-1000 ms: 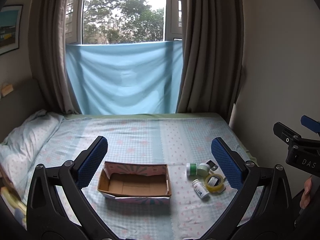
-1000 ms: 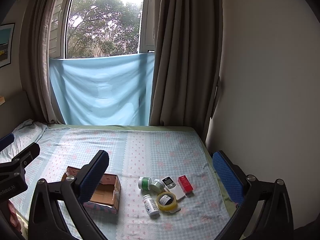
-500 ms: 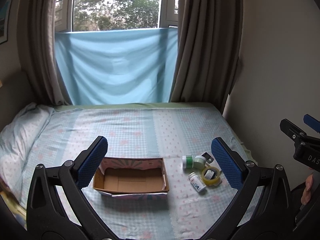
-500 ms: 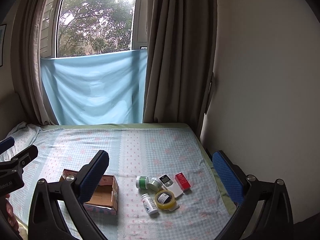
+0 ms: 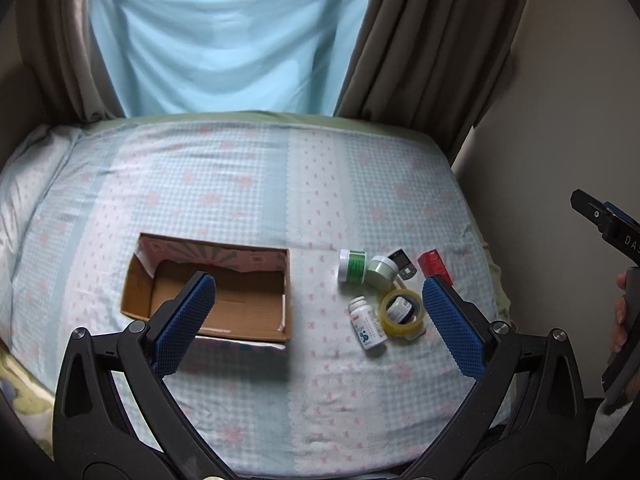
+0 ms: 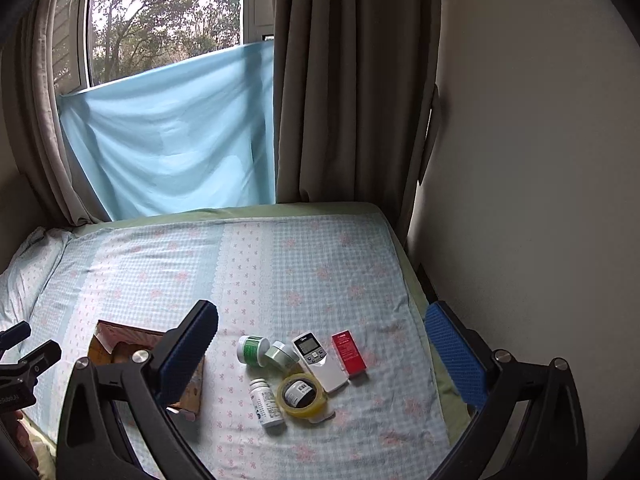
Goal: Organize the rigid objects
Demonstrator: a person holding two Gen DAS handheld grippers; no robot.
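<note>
An open cardboard box (image 5: 216, 300) lies on the bed, empty; it also shows in the right wrist view (image 6: 108, 340). To its right lies a cluster: a green-labelled jar (image 5: 352, 266) (image 6: 250, 350), a pale green jar (image 5: 382, 270) (image 6: 282, 354), a white pill bottle (image 5: 366, 322) (image 6: 266, 402), a yellow tape roll (image 5: 402, 312) (image 6: 302, 394), a white remote (image 6: 318, 360) and a red box (image 5: 434, 266) (image 6: 349, 352). My left gripper (image 5: 320, 324) is open and empty above the box and cluster. My right gripper (image 6: 326, 360) is open and empty above the cluster.
The bed (image 5: 280, 184) has a checked blue sheet with a pillow (image 5: 24, 184) at the left. A wall (image 6: 520, 200) borders the bed on the right. Brown curtains (image 6: 340, 80) and a blue cloth (image 5: 224, 40) hang behind it.
Both grippers have tilted down and moved closer to the bed. The box and the cluster look larger. Nothing has been picked up.
</note>
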